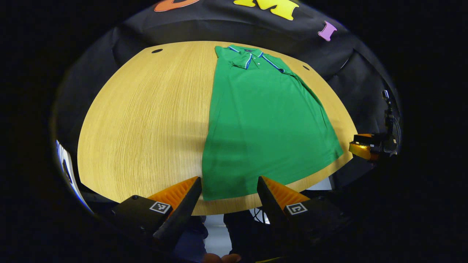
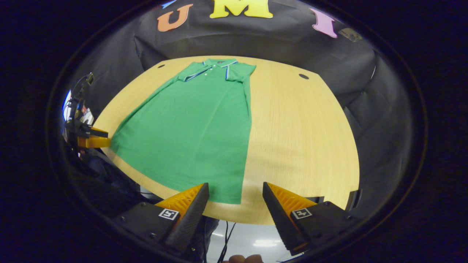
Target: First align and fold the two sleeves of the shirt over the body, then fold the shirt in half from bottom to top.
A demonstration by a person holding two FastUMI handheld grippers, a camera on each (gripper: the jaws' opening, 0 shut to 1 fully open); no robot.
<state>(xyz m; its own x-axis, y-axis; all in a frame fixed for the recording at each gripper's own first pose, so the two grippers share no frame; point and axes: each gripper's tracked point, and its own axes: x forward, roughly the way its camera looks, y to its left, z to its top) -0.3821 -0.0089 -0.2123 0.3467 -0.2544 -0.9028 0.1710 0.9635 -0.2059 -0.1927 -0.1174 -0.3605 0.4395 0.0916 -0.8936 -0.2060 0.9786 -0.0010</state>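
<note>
The wooden table (image 1: 146, 120) carries the green shirt (image 1: 263, 124), lying flat with its collar (image 1: 252, 54) at the far side and its hem at the near edge. Both sleeves are folded in, their edges hard to make out against the body. The left gripper (image 1: 228, 190) hovers over the hem's left corner, fingers spread and empty. The right gripper (image 2: 236, 195) hovers by the right corner, released too. There are no containers.

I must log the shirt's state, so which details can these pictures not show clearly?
- Shirt sleeves: folded in or tucked under, unclear in both views; the body hides any tucked cloth.
- Collar buttons: too small in the right gripper view.
- Right gripper: cut by the left gripper view's edge, its opening unclear there.
</note>
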